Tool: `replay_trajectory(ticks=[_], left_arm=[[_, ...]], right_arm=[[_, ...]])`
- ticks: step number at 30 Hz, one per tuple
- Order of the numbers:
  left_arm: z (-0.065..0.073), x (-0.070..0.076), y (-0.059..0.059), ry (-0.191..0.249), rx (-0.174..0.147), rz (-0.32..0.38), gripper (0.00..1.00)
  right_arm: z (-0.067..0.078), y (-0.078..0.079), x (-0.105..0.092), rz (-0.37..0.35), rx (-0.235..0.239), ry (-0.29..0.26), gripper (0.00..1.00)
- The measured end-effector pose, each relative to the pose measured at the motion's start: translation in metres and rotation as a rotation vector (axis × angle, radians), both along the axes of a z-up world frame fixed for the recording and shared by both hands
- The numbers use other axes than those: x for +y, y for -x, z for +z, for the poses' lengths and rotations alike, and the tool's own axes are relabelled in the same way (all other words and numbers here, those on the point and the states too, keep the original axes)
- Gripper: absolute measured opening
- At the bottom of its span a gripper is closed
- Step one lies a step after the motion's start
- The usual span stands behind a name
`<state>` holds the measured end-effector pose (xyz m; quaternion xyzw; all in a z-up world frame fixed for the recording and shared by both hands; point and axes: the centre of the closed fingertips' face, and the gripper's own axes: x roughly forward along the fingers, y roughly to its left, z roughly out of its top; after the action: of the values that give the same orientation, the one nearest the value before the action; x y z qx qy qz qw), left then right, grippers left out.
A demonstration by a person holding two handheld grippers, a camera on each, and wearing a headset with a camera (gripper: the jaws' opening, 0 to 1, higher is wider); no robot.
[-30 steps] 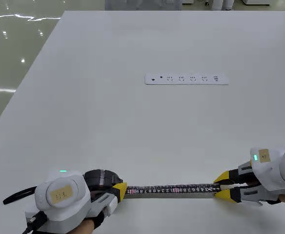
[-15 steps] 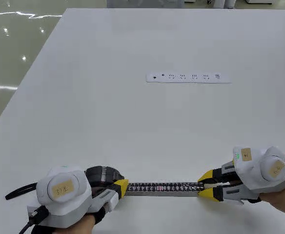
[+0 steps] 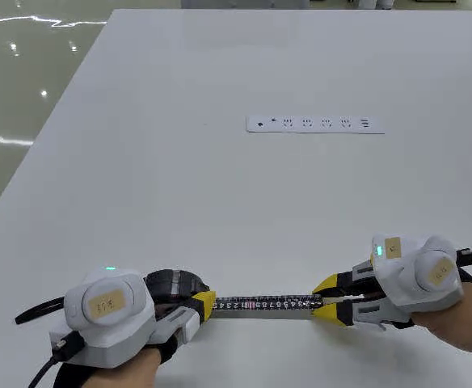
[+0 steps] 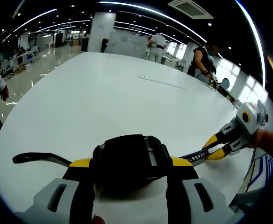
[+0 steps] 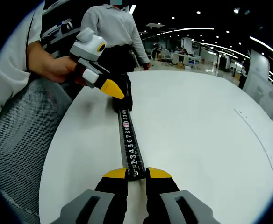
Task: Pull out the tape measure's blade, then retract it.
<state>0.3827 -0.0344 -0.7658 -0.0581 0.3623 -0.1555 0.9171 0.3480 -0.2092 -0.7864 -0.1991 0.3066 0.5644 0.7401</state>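
A black tape measure case (image 3: 174, 288) lies on the white table (image 3: 220, 186) near its front edge, and my left gripper (image 3: 194, 301) is shut on it. The left gripper view has the case (image 4: 131, 158) clamped between the yellow jaws of my left gripper (image 4: 132, 164). The numbered blade (image 3: 264, 303) runs right from the case to my right gripper (image 3: 326, 299), which is shut on the blade's end. Along the right gripper view the blade (image 5: 129, 144) leads from my right gripper (image 5: 136, 175) back to the case (image 5: 123, 100).
A white power strip (image 3: 314, 124) lies flat toward the middle of the table. A black strap (image 3: 38, 309) trails left from the case. The table's left edge drops to a shiny floor (image 3: 18, 97). A mesh chair (image 5: 15, 154) and people stand nearby.
My right gripper has moved left toward the case with the blade's end in it, so less blade shows. The left gripper and case have stayed put.
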Motion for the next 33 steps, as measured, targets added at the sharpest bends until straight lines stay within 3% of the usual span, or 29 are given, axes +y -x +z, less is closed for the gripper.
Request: replay_trajectory(ticks=[9, 33], left_arm=[[0.000, 0.000, 0.000, 0.012, 0.005, 0.002, 0.57], [0.000, 0.001, 0.000, 0.037, 0.013, 0.002, 0.57]], right_arm=[[-0.001, -0.003, 0.014, 0.002, 0.005, -0.017, 0.11], [-0.003, -0.011, 0.081, 0.030, 0.013, -0.093, 0.12]])
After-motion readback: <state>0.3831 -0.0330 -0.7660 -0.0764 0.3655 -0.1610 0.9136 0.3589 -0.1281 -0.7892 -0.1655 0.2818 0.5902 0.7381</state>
